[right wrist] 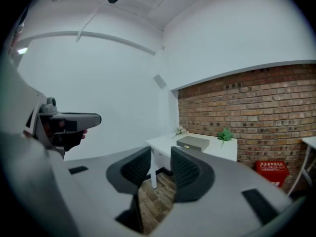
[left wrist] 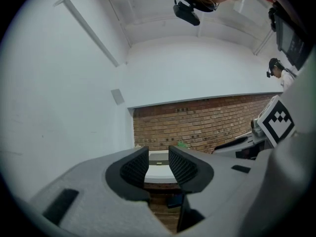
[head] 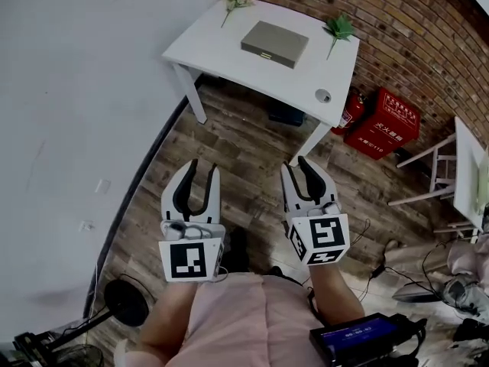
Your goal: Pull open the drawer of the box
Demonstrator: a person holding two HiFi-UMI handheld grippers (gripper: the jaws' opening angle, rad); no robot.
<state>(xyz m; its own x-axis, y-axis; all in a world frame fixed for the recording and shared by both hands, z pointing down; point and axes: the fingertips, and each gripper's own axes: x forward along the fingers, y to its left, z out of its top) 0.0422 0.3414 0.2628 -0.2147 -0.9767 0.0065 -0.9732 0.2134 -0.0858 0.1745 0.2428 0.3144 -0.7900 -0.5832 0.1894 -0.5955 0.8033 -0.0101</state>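
A flat grey box (head: 275,43) with a small handle on its front lies on a white table (head: 221,48) against the brick wall, far ahead of both grippers. My left gripper (head: 204,167) and right gripper (head: 295,164) are held side by side above the wooden floor, well short of the table. Both are open with nothing between the jaws. In the left gripper view the gripper (left wrist: 158,157) points at the table, and the box (left wrist: 159,157) shows in the gap. In the right gripper view the gripper (right wrist: 161,154) points left of the box (right wrist: 193,142).
A white flower sprig (head: 235,0) and a green plant (head: 338,27) lie on the table beside the box. A red fire-equipment box (head: 386,125) and an extinguisher (head: 351,112) stand right of the table. White furniture (head: 458,170) is at the right, a fan base (head: 122,303) at lower left.
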